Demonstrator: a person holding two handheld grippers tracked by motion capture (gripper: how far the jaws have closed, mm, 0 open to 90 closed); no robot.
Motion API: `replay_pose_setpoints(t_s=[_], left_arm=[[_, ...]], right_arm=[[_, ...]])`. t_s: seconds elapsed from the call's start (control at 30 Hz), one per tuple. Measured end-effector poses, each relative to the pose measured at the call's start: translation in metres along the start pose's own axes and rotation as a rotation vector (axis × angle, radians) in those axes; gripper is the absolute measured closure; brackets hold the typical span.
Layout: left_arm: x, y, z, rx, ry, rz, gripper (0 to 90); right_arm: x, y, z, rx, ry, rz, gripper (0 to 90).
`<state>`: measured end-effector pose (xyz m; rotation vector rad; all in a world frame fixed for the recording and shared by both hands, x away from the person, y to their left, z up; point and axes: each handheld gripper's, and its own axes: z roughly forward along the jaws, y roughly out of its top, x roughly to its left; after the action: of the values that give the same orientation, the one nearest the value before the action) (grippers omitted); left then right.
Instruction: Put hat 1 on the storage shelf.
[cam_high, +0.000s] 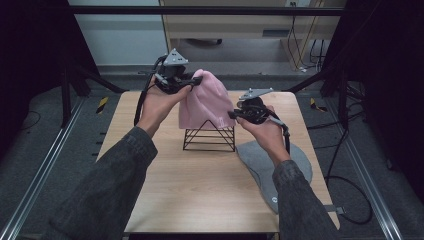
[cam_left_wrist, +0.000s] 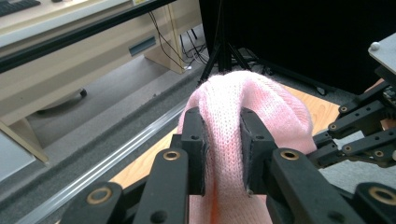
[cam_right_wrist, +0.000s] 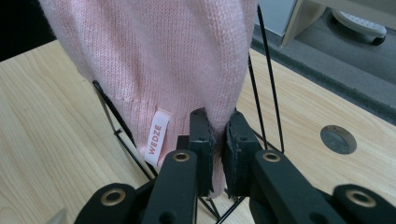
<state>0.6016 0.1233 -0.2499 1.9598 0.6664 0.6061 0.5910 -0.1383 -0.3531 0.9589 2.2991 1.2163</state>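
Note:
A pink knitted beanie hangs over a black wire pyramid stand at the middle of the wooden table. My left gripper is shut on a fold at the beanie's crown, high at its left side. My right gripper is shut on the beanie's lower hem at its right side, close to a white label reading WEDZE. The stand's thin wires run beside and under the fabric.
A grey beanie lies flat on the table at the right, under my right forearm. A round grey cap sits in the tabletop. Black tripod legs and cables stand on the floor around the table, with a beige cabinet behind.

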Motion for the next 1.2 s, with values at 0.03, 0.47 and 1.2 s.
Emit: replay_pose_setpoints(t_s=[0.03,0.47,1.2], left_arm=[[-0.001,-0.001,0.000,0.002,-0.002,-0.001,74.4],[-0.017,-0.017,0.007,0.031,-0.023,0.005,73.8],[-0.034,-0.049,0.038,0.088,-0.026,0.019,72.4]], right_arm=[[0.000,-0.001,0.000,0.002,0.002,0.001,83.2],[0.000,-0.024,0.010,0.046,0.000,0.019,82.1],[0.002,-0.044,0.019,0.112,-0.071,0.037,50.3]])
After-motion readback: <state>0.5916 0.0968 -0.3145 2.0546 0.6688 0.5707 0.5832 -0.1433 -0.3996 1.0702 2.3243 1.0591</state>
